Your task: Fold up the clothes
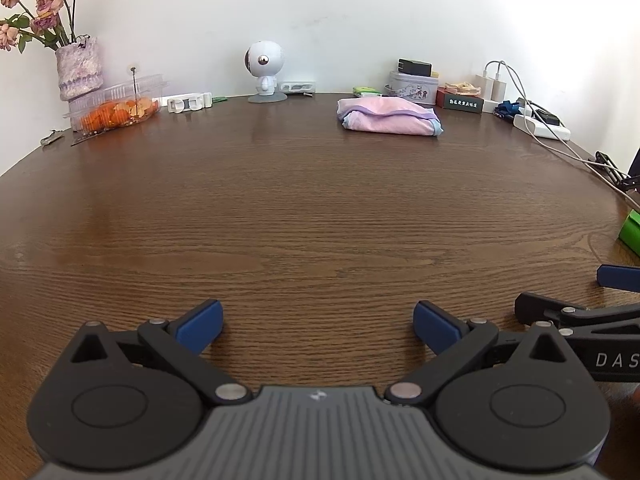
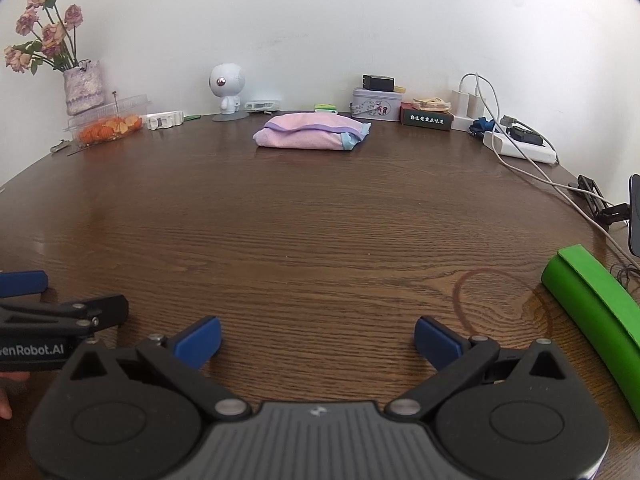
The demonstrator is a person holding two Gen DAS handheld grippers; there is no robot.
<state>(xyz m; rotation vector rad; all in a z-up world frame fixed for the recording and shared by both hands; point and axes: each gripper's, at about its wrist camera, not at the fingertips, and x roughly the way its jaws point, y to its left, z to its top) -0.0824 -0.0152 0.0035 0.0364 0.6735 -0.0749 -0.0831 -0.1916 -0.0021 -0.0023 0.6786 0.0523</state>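
White wall behind a dark wood-grain surface (image 1: 320,208). Left tool (image 1: 318,326) low over the near edge, blue pads spread wide with bare wood between them, gripping nothing. Right tool (image 2: 318,340) just beside it, likewise spread wide and empty; each tool shows at the margin of the other's view. Folded pink cloth (image 2: 314,133) with lilac trim and a pale blue corner lies flat toward the far side of the surface, well apart from both tools. Along the wall, from the left: vase (image 1: 79,68) of dried roses, clear box (image 1: 116,106) holding orange pieces, white figurine (image 1: 265,70), tin (image 1: 412,86) with a black block on top, dark carton (image 1: 460,102), white chargers (image 1: 492,84) and power strip (image 1: 540,126) with trailing cables. Green object (image 2: 596,320) near the right edge.
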